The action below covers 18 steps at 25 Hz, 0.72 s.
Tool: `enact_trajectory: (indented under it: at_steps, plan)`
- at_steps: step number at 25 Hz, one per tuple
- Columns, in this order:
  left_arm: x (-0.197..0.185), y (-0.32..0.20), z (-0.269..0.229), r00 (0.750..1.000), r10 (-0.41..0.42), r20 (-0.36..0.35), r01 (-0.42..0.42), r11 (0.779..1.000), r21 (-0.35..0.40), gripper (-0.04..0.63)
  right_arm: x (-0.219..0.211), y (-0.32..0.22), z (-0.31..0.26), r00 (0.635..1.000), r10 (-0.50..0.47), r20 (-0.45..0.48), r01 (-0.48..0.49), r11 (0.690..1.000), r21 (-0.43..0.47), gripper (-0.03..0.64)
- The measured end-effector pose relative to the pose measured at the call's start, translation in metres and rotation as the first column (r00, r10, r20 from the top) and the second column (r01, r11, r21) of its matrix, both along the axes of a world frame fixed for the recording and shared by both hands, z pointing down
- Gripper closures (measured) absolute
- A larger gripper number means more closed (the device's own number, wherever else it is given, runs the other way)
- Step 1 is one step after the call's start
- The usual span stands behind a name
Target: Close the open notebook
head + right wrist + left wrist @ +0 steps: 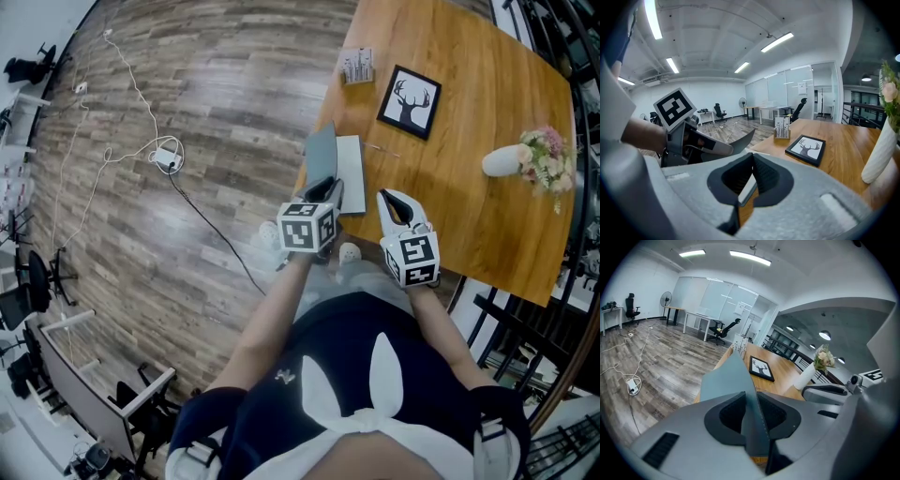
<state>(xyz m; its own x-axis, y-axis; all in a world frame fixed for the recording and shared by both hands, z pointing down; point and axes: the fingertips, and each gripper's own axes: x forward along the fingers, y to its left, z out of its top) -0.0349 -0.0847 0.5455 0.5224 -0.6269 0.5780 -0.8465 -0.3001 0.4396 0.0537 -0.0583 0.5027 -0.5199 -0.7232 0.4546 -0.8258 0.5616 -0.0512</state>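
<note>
left gripper [325, 187] pinching notebook cover [321, 153], right gripper [392, 200] closed

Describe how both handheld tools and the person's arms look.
The left tool looks grey and black, the right tool white with black edging. Each carries a white cube with black square markers and has pale grey jaws with dark recessed pads. The person wears a navy top with white trim; the forearms are uncovered.
</note>
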Motion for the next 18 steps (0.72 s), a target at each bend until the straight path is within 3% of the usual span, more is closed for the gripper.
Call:
enact_trajectory:
  at_steps: [18]
  plan:
    - [0.028, -0.003, 0.025, 0.998, 0.018, 0.065, -0.016, 0.999, -0.039, 0.494, 0.017, -0.002, 0.011, 1.000, -0.003, -0.016, 0.002, 1.000, -0.027, 0.618]
